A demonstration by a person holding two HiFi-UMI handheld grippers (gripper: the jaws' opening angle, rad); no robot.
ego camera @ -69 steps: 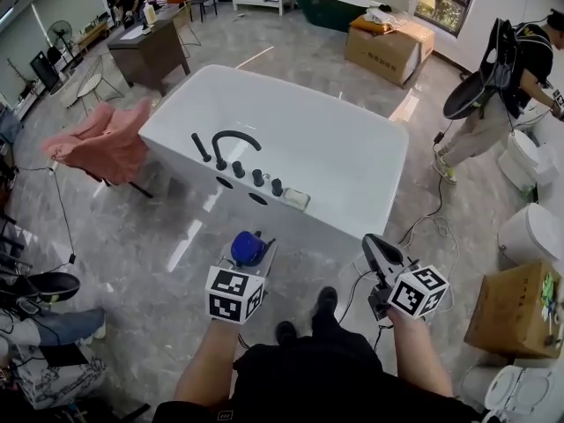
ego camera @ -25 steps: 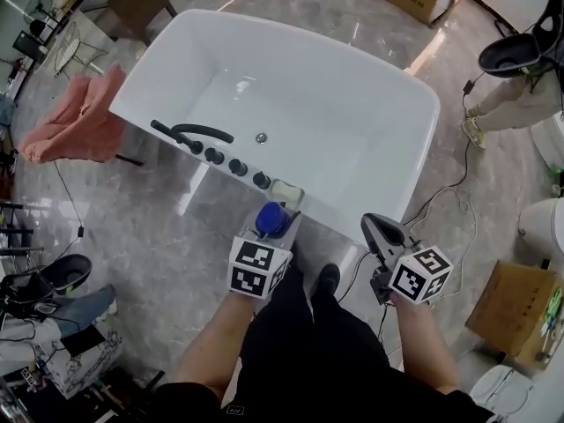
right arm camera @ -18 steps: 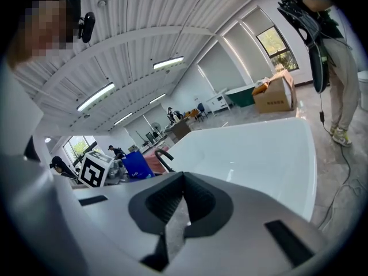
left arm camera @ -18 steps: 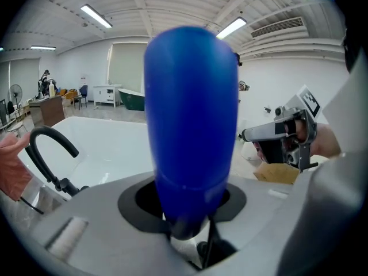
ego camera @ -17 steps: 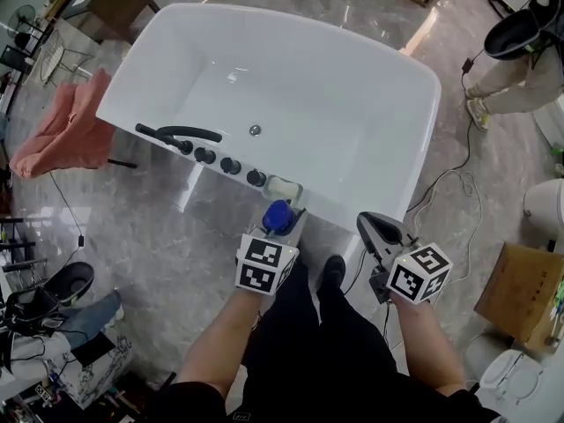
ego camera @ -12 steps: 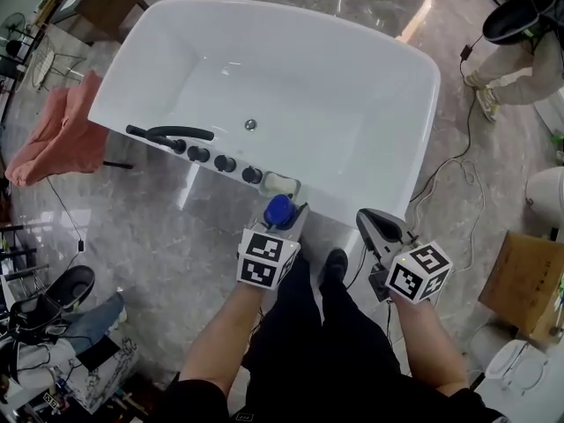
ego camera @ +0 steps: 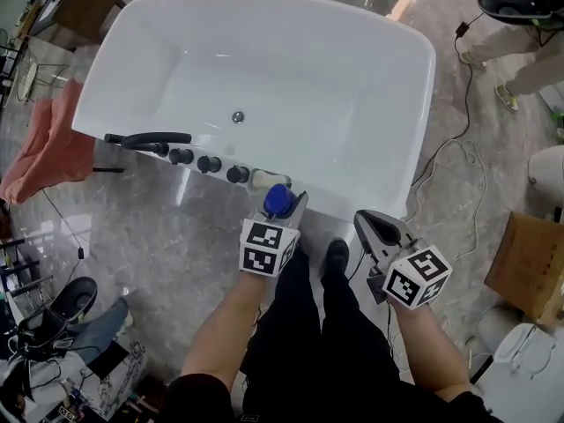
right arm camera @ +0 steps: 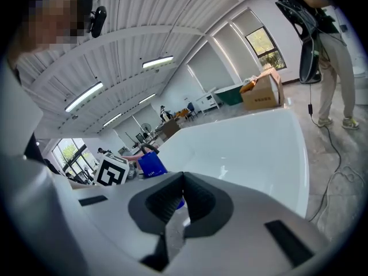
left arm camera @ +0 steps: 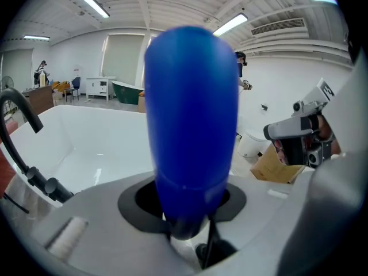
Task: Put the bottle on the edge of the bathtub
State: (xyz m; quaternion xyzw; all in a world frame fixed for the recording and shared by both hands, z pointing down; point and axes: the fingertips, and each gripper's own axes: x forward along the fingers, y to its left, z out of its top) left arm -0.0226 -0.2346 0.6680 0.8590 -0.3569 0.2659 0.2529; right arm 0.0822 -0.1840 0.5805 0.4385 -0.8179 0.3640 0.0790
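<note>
A blue bottle (ego camera: 278, 200) is held in my left gripper (ego camera: 282, 204), which is shut on it, right at the near rim of the white bathtub (ego camera: 352, 203). In the left gripper view the bottle (left arm camera: 192, 125) fills the middle, with the tub's basin (left arm camera: 86, 145) behind it on the left. My right gripper (ego camera: 374, 226) hangs over the floor just right of the bottle, short of the tub, jaws shut with nothing in them. The right gripper view shows the bottle (right arm camera: 151, 164) to its left and the tub (right arm camera: 247, 148) ahead.
A black faucet (ego camera: 145, 138) and several knobs (ego camera: 209, 163) line the near rim left of the bottle, with a small pale dish (ego camera: 263, 181) beside it. A pink cloth (ego camera: 40, 152) hangs at left. A cable (ego camera: 449, 174), cardboard box (ego camera: 533, 263) and person (ego camera: 529, 25) are at right.
The tub has drawn closer under the view. My left gripper has carried the blue bottle forward to the near rim; the right gripper has stayed shut alongside.
</note>
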